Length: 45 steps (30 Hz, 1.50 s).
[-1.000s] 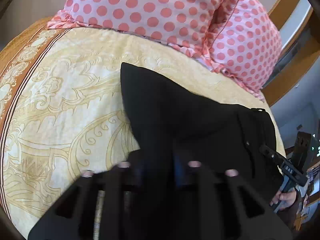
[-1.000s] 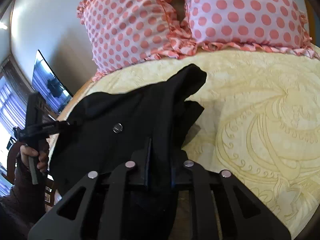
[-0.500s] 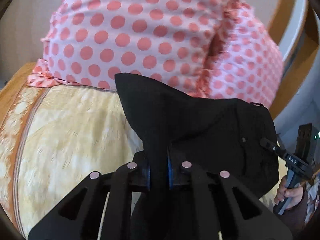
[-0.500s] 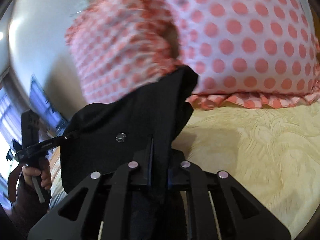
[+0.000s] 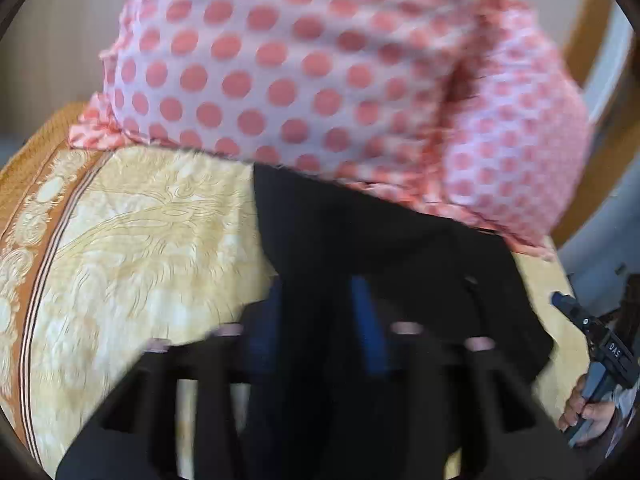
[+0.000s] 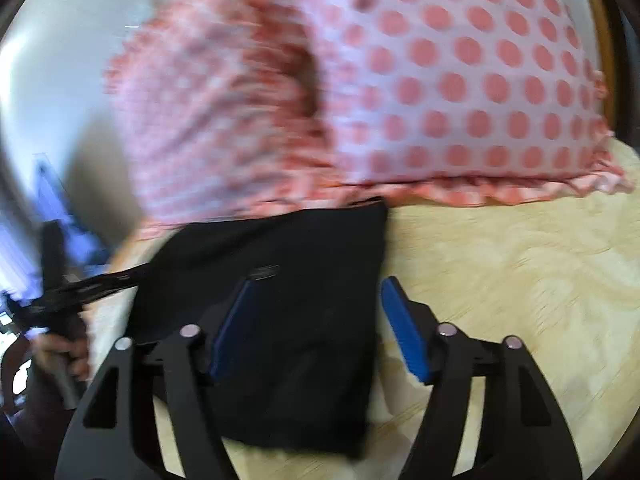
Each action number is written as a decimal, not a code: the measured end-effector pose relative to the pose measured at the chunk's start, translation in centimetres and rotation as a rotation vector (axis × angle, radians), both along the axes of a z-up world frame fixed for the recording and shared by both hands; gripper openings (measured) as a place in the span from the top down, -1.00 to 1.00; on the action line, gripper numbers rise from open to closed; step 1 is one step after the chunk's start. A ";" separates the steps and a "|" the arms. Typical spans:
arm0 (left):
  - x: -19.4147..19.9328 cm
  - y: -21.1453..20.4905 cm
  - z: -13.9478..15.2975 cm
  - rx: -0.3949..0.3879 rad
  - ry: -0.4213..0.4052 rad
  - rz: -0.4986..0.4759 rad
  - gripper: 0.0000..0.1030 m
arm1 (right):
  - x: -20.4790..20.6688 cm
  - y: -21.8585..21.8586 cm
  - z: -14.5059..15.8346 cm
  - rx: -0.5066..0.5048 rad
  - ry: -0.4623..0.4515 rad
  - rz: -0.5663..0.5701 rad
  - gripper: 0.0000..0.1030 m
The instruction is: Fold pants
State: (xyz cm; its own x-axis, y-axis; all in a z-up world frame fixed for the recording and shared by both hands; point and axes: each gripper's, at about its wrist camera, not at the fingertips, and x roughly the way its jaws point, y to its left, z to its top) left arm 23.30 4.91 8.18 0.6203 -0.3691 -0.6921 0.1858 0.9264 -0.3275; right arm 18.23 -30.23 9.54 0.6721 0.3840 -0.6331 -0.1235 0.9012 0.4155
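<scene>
In the right wrist view the right tongs [image 6: 316,320] reach forward low over the bed [image 6: 500,280], tilted down toward the yellow patterned cover, their black frame filling the bottom of the frame. The 2 blue-padded fingers [image 6: 404,332] stand wide apart — the left one lies against the black pants [image 6: 288,300], the right one sits just off the cloth's right edge, over bare cover, and they clamp nothing. The pants lie folded flat in the lower centre, their far edge just below the pink polka-dot pillows [image 6: 460,80] that fill the top of the frame.

In the left wrist view the left tongs [image 5: 320,320] also point forward over the bed [image 5: 120,260], blurred. Black pants [image 5: 380,248] cloth runs between the blue pads [image 5: 368,320], which sit partly open around it; whether they still pinch it cannot be told through the blur. The same pillows [image 5: 300,60] crowd the upper half.

At the lower right of that view a hand [image 5: 588,408] grips the handle of the other device; in the right wrist view the opposite hand [image 6: 64,352] shows at the lower left.
</scene>
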 end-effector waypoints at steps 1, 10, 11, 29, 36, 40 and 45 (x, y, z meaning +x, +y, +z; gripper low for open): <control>-1.8 0.0 0.5 -0.023 -0.028 -0.022 -0.25 | -0.9 0.7 0.2 0.013 -0.004 0.039 -0.31; -4.7 -3.5 -3.1 0.071 0.059 -0.125 -0.30 | -0.9 4.0 -3.8 -0.046 0.171 0.083 -0.37; -4.8 -3.5 -2.9 0.085 0.062 -0.118 -0.30 | -1.1 3.9 -3.5 -0.050 0.168 0.075 -0.38; -19.3 -2.9 -4.6 0.341 -0.120 0.071 -0.76 | -13.6 10.5 -5.8 -0.303 0.055 -0.071 -0.96; -20.0 -3.1 -5.3 0.360 -0.133 0.093 -0.90 | -14.7 11.4 -6.0 -0.371 0.048 -0.108 -0.96; -20.5 -2.9 -5.7 0.351 -0.148 0.123 -0.97 | -15.6 12.0 -6.1 -0.398 0.034 -0.157 -0.96; -20.7 -2.9 -5.8 0.345 -0.174 0.128 -0.97 | -15.7 12.1 -6.2 -0.400 0.016 -0.179 -0.96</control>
